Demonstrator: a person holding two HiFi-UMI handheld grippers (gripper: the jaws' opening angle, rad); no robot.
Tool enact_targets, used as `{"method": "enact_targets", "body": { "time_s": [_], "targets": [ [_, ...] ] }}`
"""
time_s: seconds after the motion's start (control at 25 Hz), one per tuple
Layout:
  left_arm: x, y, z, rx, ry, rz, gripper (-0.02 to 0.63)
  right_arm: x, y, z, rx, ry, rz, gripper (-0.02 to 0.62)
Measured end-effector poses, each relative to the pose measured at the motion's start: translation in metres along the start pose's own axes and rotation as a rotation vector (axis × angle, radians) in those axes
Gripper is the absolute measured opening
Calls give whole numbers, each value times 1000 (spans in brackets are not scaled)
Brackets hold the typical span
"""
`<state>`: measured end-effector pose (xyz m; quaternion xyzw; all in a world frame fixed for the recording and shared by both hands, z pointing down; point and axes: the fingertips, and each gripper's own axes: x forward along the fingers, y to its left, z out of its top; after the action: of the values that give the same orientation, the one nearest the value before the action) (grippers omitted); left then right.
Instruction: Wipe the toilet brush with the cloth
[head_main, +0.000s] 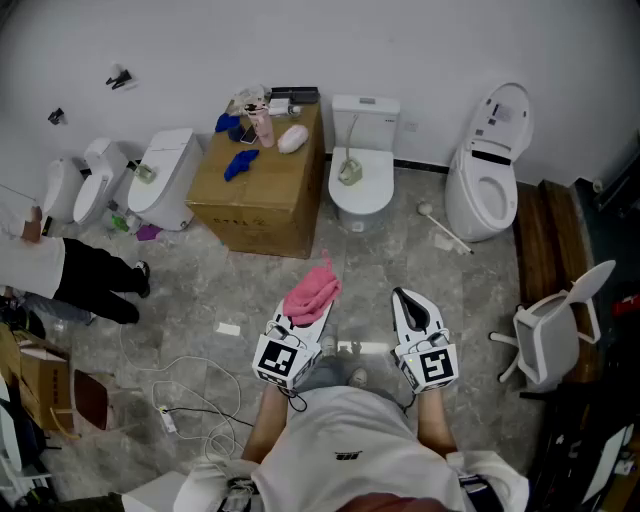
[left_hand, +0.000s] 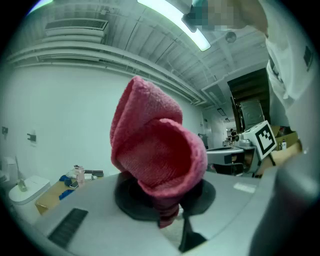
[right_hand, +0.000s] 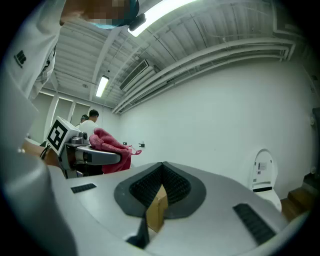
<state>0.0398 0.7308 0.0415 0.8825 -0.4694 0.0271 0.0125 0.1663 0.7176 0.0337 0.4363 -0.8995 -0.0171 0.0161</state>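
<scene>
While the left hand-held gripper (head_main: 312, 318) pinches the cloth (head_main: 311, 290), the right hand-held gripper (head_main: 401, 297) sits level, pressed together.

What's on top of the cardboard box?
A pink bottle, blue items, a pale pink lump and a dark flat thing. The box is closed, contents hidden.

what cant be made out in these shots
- Left gripper view: the pink cloth hides the left gripper tips.
- Head view: items on the cardboard box, too small to name.
- Head view: person at left, cut off by edge.
- Head view: white stick on floor, too small to call a brush.
</scene>
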Motion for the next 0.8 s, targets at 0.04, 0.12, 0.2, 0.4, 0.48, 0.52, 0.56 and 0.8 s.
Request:
{"method": "enact_targets", "body": {
  "time_s": [0.04, 0.12, 0.2, 0.4, 0.48, 0.52, 0.56, 0.8],
  "targets": [
    [4, 7, -1, 1, -1, 1, 71, 6, -1, -1, 1, 1, -4, -5],
    [11, 21, -2, 3, -2, 1, 71, 20, -3, -5, 4, 6, -16, -5],
    [19, 36, -3, 1, -3, -6, 71, 36, -7, -11, 4, 19, -37, -3],
    [40, 76, -5, -5, -9, -28, 71, 75, -10, -19, 7, 33, -42, -3],
    [45, 94, -8, -8, -11, -34, 71, 93, -7, -20, -17, 35, -42, -3],
    [48, 103, -10, -10, -11, -38, 71, 102, -6, -21, -24, 35, -47, -3],
    [51, 111, -11, -12, -11, -42, 71, 110, -6, -21, -26, 36, -54, -3],
    [71, 152, -17, -34, -6, -64, 71, 155, -6, -23, -52, 51, -85, -3]
  ]
}}
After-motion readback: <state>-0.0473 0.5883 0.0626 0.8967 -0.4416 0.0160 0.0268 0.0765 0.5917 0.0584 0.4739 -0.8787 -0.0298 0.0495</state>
